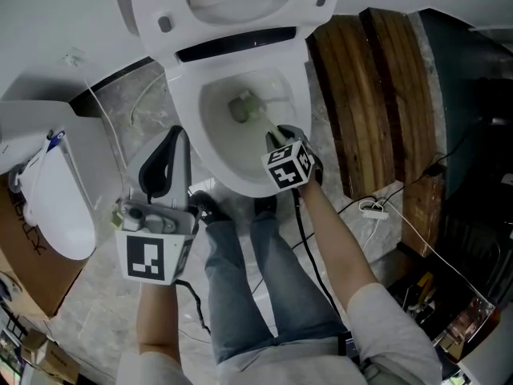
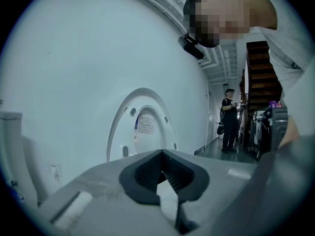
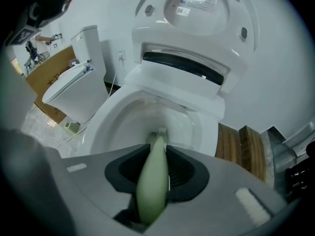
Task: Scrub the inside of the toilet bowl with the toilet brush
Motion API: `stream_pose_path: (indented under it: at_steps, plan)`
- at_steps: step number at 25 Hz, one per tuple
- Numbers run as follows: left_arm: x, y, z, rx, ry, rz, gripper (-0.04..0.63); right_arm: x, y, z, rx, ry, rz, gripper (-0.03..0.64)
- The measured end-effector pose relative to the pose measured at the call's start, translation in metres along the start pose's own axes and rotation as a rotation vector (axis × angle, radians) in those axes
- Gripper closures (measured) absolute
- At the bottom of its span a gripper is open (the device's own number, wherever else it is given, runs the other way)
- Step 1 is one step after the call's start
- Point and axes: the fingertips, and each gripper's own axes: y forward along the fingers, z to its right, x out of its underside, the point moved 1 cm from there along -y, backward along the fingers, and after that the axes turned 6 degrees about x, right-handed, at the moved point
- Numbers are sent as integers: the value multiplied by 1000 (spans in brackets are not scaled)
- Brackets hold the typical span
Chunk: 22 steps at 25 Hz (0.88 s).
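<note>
left claw (image 1: 175,137) (image 2: 165,181), clenched on nothing, hangs just outside the left rim of the toilet bowl (image 1: 189,131) (image 3: 106,122), above the marble floor (image 1: 120,115). right claw (image 1: 279,137) (image 3: 153,163) sits over the bowl's front right rim, grasping the pale green handle of the toilet brush (image 1: 255,112) (image 3: 152,181). the brush head reaches down to the bottom of the bowl, with free porcelain all around it. seat and lid (image 1: 240,6) stand raised behind the bowl. wooden planks (image 1: 361,103) crowd the bowl's right edge. a second toilet (image 1: 52,199) stands well to its left.
</note>
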Motion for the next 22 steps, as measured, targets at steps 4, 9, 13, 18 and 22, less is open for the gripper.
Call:
stream_pose_path:
  at_steps: [4,9,13,18,22]
  plan:
    - [2,1,-3,-11,-6,-5,592,-9,5,1,-12,17,9,512]
    - [11,-1,-3,-28,-29,-43,592,-15,9,-9,-35,-6,16,513]
    - [12,-2,-3,-42,-28,-50,592,-24,9,-25,-74,-35,39,514]
    - [11,0,-1,-55,-21,-34,592,-23,7,-39,-120,-71,48,514]
    - [12,-1,3,-79,-5,-45,592,-18,3,-33,-128,-59,63,512]
